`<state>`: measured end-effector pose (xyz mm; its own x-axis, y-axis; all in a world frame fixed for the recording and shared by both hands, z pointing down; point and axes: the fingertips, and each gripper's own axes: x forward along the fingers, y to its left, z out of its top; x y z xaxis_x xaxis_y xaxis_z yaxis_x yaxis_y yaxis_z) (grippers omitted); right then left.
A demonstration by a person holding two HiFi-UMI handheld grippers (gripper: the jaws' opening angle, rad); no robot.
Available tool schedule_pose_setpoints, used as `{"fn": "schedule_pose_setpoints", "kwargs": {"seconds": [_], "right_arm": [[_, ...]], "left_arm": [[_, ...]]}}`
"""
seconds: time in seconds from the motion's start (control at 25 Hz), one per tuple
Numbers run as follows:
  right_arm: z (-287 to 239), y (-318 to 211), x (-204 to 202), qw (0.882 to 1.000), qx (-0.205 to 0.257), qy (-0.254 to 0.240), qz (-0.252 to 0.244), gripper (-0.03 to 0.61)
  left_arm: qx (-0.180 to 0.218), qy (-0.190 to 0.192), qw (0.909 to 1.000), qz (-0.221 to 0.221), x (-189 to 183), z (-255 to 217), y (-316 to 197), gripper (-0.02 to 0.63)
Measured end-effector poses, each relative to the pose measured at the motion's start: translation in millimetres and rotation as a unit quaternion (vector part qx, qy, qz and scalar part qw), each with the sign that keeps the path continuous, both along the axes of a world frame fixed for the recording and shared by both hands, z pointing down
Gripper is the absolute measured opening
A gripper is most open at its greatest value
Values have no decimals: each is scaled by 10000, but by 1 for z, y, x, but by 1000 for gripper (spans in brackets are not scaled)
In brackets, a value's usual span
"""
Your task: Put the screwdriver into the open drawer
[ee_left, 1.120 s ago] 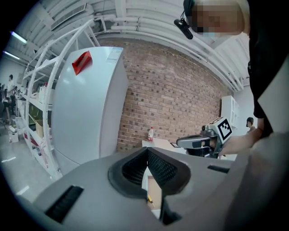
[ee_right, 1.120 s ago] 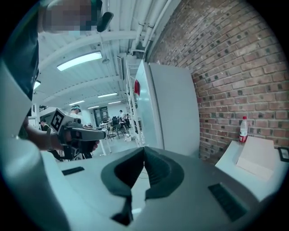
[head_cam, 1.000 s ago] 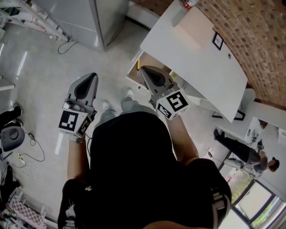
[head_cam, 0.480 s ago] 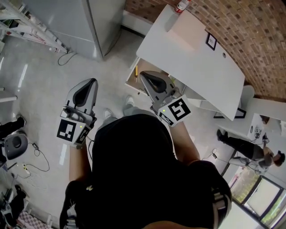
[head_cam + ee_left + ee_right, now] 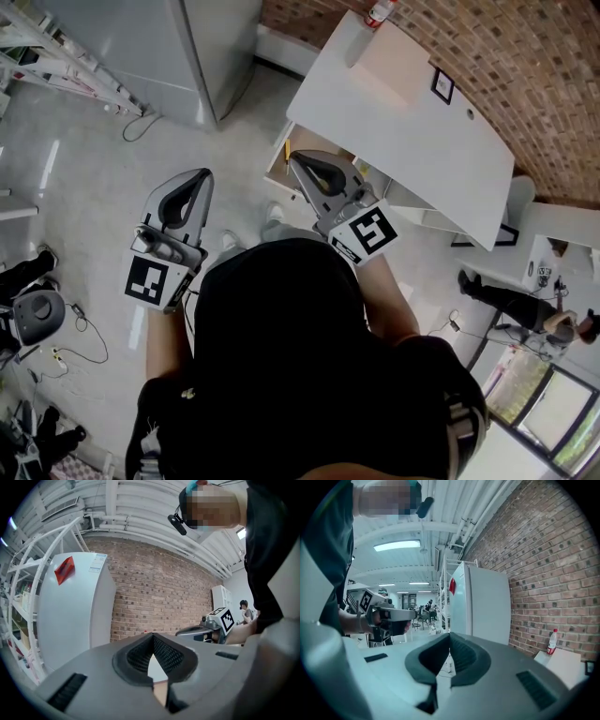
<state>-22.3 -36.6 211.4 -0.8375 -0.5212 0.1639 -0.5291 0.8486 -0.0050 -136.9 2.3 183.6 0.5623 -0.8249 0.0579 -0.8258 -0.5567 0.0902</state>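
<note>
In the head view a yellow screwdriver (image 5: pixel 287 150) lies at the left end of the open drawer (image 5: pixel 275 165), which sticks out from under the white desk (image 5: pixel 403 122). My right gripper (image 5: pixel 293 157) hangs over the drawer just right of the screwdriver and hides most of it. Its jaws are shut with nothing between them, as the right gripper view (image 5: pixel 450 634) shows too. My left gripper (image 5: pixel 202 174) is held over the floor to the left of the drawer. It is also shut and empty (image 5: pixel 153 635). Both point roughly level.
A grey cabinet (image 5: pixel 202 47) stands at the back left, with a white rack (image 5: pixel 56 56) beside it. A bottle (image 5: pixel 380 11) stands on the desk's far end by the brick wall (image 5: pixel 525 75). Cables (image 5: pixel 70 323) trail on the floor at left. A person (image 5: pixel 506 305) is at right.
Both grippers have risen a little and stayed shut and empty. The screwdriver has not moved in the drawer.
</note>
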Motion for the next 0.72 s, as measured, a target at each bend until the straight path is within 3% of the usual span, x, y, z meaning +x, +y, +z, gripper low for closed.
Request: {"fn": "schedule_pose_setpoints", "kwargs": {"seconds": [0.4, 0.72], "right_arm": [[7, -3, -1, 10000, -29, 17, 30, 11], [14, -4, 1, 10000, -26, 79, 52, 11]], "left_arm": [[214, 50, 9994, -267, -6, -6, -4, 3], [-24, 377, 9989, -289, -9, 4, -6, 3]]}}
